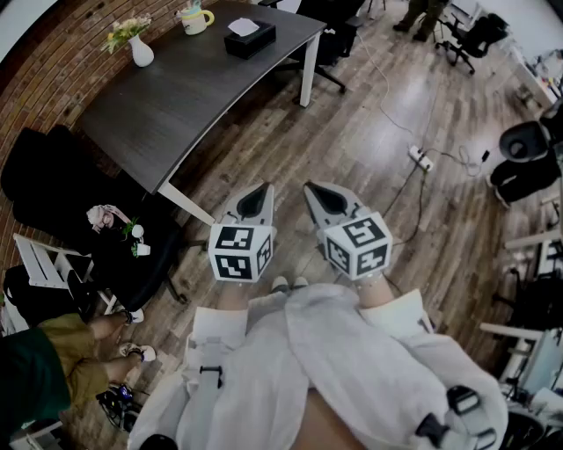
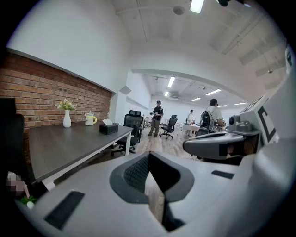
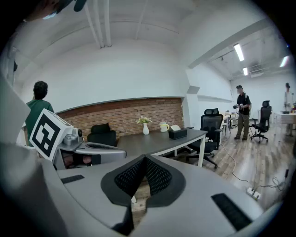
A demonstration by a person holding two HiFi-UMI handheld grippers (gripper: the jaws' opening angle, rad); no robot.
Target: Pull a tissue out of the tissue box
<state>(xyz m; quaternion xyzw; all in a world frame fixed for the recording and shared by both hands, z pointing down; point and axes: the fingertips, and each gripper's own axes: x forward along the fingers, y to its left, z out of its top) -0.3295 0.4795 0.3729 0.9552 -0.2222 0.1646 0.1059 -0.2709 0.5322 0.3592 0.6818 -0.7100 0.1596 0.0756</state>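
A black tissue box (image 1: 249, 38) with a white tissue sticking out of its top stands near the far end of the dark desk (image 1: 176, 97); it also shows as the tissue box (image 2: 108, 128) and the tissue box (image 3: 177, 133) in the two gripper views. My left gripper (image 1: 257, 191) and right gripper (image 1: 314, 188) hang side by side over the wooden floor, well short of the desk. Both are shut with nothing between the jaws. The left gripper (image 2: 149, 156) and right gripper (image 3: 144, 159) point toward the desk from a distance.
On the desk stand a white vase of flowers (image 1: 138, 48) and a mug (image 1: 195, 18). Black office chairs (image 1: 330, 31) sit behind the desk, another chair (image 1: 132, 255) at its near corner. A power strip (image 1: 421, 158) with cables lies on the floor. People stand in the background (image 2: 157, 118).
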